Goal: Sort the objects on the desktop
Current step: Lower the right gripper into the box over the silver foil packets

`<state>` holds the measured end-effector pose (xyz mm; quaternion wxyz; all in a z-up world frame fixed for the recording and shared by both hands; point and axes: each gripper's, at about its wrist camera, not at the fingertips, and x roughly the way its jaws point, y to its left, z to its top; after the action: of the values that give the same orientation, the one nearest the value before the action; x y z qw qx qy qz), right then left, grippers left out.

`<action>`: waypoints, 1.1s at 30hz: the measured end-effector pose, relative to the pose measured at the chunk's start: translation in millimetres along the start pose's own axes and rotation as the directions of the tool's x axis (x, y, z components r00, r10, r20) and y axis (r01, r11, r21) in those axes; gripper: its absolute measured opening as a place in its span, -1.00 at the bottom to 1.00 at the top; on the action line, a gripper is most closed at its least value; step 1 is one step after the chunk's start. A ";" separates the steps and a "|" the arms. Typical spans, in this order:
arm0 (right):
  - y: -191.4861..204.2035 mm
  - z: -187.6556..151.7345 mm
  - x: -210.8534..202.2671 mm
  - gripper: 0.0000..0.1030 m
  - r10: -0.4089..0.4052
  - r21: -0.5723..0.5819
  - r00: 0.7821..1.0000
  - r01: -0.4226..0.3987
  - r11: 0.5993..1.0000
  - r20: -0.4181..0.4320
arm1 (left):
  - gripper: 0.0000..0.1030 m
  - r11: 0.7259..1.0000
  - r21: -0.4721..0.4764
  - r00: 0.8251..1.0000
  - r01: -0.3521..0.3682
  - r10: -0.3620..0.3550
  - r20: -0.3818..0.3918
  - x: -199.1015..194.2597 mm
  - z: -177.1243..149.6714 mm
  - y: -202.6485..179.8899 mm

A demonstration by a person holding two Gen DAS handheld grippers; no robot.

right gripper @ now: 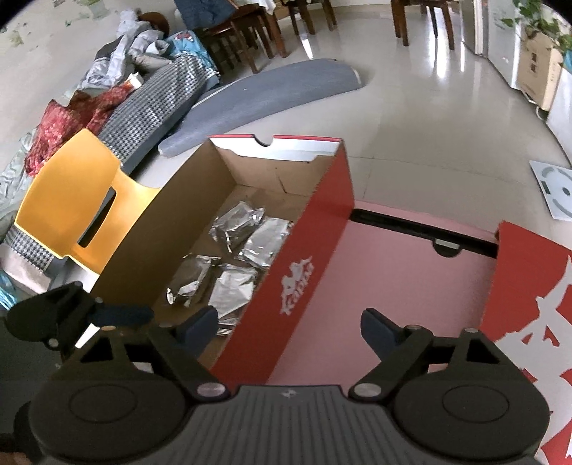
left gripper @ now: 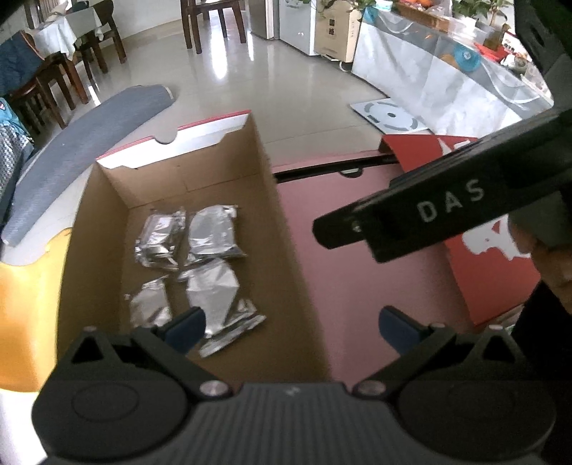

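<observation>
My left fingers (left gripper: 289, 327) hang spread wide with nothing between them, straddling the right wall of the box (left gripper: 282, 229): one blue pad over the box floor, the other over the lid (left gripper: 357, 250). My right fingers (right gripper: 287, 327) are apart too and grip nothing, set astride that same red wall. In the left view my right gripper reaches in from the right, above the lid.

Just beyond the left pad, four foil packets (left gripper: 211, 232) lie flat on the cardboard floor of the box, in two rough rows, some overlapping. The lid lies open to the right of the box, pink inside, with a red flap at its far right.

Left of the box stands a yellow chair (right gripper: 71, 189). Farther off, a grey mat (right gripper: 271, 93) lies on the tiled floor (right gripper: 411, 89), with wooden chairs (left gripper: 211, 18) beyond.
</observation>
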<state>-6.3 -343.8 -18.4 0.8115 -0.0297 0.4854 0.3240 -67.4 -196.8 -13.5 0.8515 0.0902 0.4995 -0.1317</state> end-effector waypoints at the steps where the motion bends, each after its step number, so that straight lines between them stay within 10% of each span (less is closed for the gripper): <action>1: 2.1 0.7 0.9 0.66 0.003 -0.002 1.000 -0.003 1.000 0.003 | 1.00 1.000 0.006 1.000 -0.010 0.010 -0.002 -0.2 -0.8 3.0; 33: 74.9 25.8 62.4 0.57 0.093 -0.249 0.992 -0.111 0.962 -0.083 | 1.00 0.988 0.087 0.983 -0.128 0.138 -0.121 31.8 -25.8 88.1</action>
<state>-8.2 -244.3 -35.3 0.7656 -0.1192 0.4693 0.4235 -46.2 -110.1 -51.8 0.8206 0.1652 0.5400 -0.0881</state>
